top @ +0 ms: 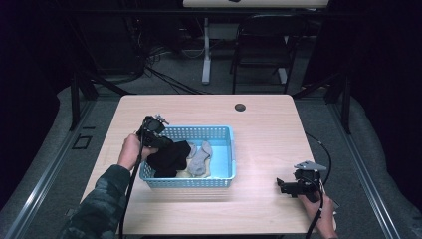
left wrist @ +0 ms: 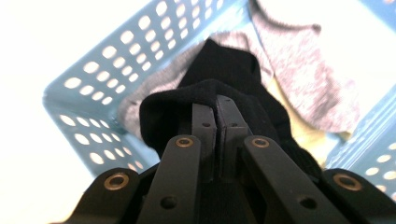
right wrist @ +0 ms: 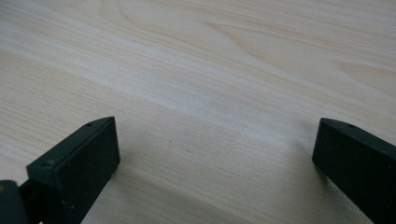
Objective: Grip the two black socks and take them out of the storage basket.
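A light blue perforated basket (top: 199, 129) sits left of the table's middle and holds several socks. My left gripper (top: 166, 142) reaches in over the basket's left end, its jaws shut on a black sock (top: 169, 159). In the left gripper view the jaws of the left gripper (left wrist: 216, 105) meet, with the black sock (left wrist: 224, 70) bunched over their tips. Grey socks (left wrist: 299, 84) and a pale yellowish piece (left wrist: 303, 135) lie beneath. My right gripper (top: 282, 185) rests low near the table's front right; in the right gripper view it (right wrist: 215, 154) stands open over bare wood.
The wooden table (top: 263, 139) has a dark cable hole (top: 240, 107) near its far edge. A folding chair (top: 263, 45) and a desk leg (top: 205, 50) stand beyond the table. A cable (top: 323, 147) trails off the right edge.
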`<state>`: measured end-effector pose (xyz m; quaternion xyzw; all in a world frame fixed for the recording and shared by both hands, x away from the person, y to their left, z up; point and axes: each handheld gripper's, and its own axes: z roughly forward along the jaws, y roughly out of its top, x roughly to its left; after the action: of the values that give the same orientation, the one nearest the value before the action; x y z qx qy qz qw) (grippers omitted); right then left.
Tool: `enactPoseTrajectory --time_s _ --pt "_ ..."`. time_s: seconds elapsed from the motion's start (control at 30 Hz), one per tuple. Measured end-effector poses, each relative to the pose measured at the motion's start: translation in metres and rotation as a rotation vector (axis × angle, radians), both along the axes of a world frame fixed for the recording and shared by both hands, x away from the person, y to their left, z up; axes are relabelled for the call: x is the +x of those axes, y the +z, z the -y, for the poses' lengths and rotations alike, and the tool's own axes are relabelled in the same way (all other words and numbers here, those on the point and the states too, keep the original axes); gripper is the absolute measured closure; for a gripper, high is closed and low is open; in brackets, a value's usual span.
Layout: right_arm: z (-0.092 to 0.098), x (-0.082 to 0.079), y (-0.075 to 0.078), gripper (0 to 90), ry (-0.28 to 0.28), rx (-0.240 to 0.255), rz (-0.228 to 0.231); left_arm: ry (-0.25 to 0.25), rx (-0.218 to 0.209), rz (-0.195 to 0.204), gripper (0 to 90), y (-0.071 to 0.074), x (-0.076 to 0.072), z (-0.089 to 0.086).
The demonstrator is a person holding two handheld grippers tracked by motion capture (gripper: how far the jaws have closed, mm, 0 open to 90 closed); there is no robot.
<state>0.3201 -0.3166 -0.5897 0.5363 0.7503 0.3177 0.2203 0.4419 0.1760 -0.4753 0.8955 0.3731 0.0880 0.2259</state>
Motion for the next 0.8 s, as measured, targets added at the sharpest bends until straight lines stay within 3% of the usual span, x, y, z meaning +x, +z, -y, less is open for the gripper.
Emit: enactPoseTrajectory --time_s 0.07,0.53,0.8 --pt "0.000 0.000 0.000 0.0 0.000 0.000 0.000 0.004 -0.023 0.027 87.7 0.010 -0.003 -0.004" --pt "0.000 0.000 0.000 0.0 0.000 0.001 0.000 0.005 -0.057 0.133 87.8 0.047 -0.013 -0.010" --pt "0.000 0.000 0.000 0.0 0.001 0.000 -0.001 -0.005 -0.063 0.165 87.8 0.063 -0.018 -0.008"
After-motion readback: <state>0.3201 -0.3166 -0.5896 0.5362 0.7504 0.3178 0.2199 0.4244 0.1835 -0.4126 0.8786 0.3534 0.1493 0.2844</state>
